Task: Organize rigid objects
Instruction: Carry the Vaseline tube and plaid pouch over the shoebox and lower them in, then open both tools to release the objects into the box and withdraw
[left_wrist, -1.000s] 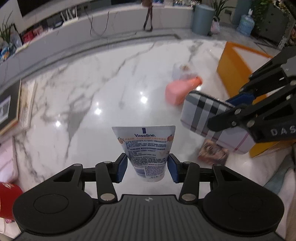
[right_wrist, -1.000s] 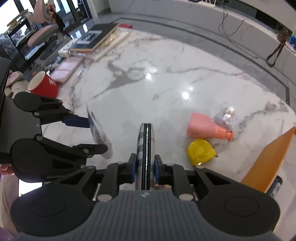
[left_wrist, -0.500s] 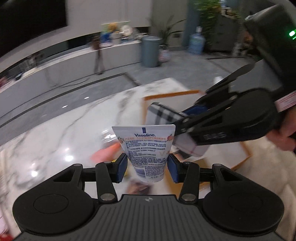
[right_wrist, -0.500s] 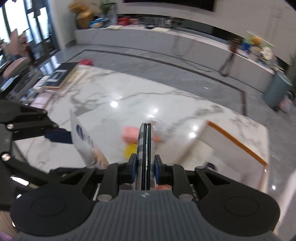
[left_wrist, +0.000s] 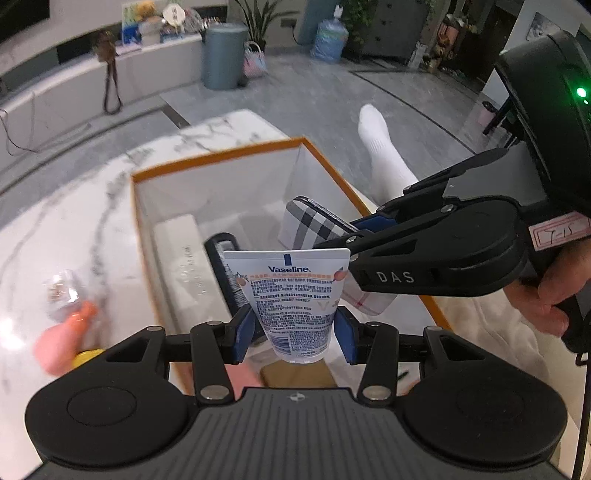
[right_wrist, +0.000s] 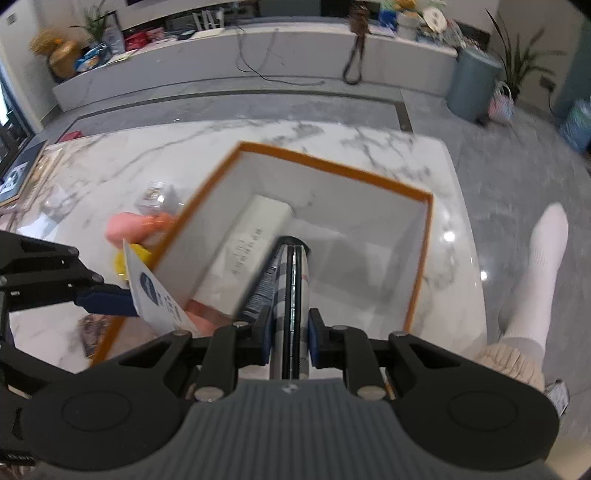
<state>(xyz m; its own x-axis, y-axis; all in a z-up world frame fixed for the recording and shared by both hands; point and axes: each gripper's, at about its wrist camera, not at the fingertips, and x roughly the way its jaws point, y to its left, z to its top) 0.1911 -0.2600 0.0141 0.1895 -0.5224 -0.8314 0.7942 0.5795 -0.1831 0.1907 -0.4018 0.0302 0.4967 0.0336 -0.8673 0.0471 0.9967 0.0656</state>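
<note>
Vaseline tube (left_wrist: 291, 299), white with blue print, pinched between the blue pads of the left tongs (left_wrist: 293, 328); crimped end up, held above the near end of the box. In the right wrist view the same tube (right_wrist: 159, 295) shows edge-on at the left, just over the box's orange rim.

Plaid-cased phone (right_wrist: 293, 295) clamped edge-on in the right tongs (right_wrist: 291, 343), pads pressed tight on its two faces. From the left wrist view the phone (left_wrist: 314, 221) is tilted, hanging over the open box, just beyond the tube.

Box (right_wrist: 421, 258): white inside, orange edge, sitting on the marble surface (right_wrist: 110, 166). Inside it lie a long white block (right_wrist: 251, 240) with small print and a dark object (left_wrist: 221, 247) beside it, partly hidden; possibly a brush or comb, hard to tell.

Outside the box, on the surface to its left: pink bottle (right_wrist: 133, 225) with orange cap, clear plastic packet (right_wrist: 155, 194), yellow item (right_wrist: 129, 258), all blurred.

A hand (left_wrist: 550, 295) grips the right tool's handle. White-socked foot (right_wrist: 539, 266) on the grey floor past the surface edge.
</note>
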